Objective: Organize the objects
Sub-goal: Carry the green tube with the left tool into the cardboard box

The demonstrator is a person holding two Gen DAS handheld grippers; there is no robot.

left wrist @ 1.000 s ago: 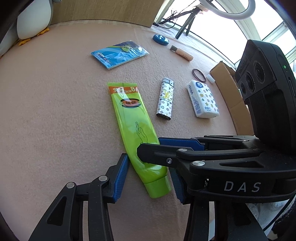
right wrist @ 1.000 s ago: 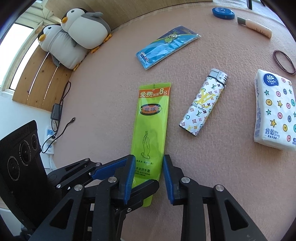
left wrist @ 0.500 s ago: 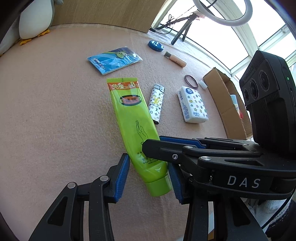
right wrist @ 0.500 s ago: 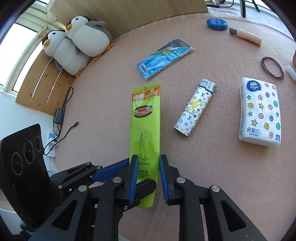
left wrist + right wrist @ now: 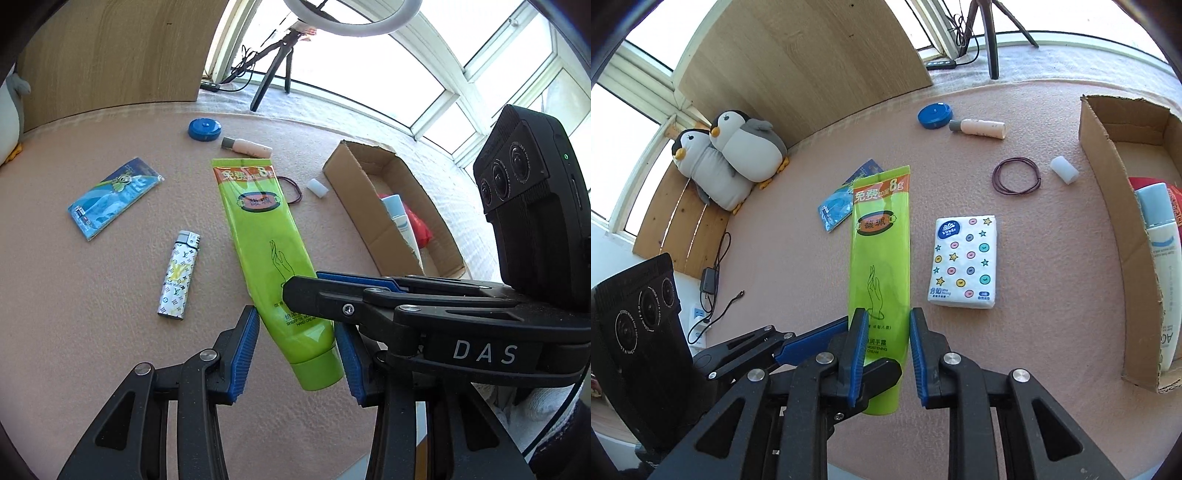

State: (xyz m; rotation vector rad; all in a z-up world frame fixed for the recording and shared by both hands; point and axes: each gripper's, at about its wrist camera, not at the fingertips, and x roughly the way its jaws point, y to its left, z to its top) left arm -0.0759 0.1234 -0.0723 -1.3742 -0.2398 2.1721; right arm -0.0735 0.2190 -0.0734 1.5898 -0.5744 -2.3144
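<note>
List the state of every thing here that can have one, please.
green tube, capped, held in the air, clamped near its cap end.
right gripper, shut on the green tube.
left gripper, open, straddling the green tube's cap end.
cardboard box, open, a white bottle inside.
lighter, closed, lying flat.
pink bottle, capped, lying on its side.

Home: plush penguins (image 5: 731, 155), bay window (image 5: 461, 74)

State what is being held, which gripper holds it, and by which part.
The green tube is held by the right gripper, jaws shut on its cap end. The left gripper holds nothing.
</note>
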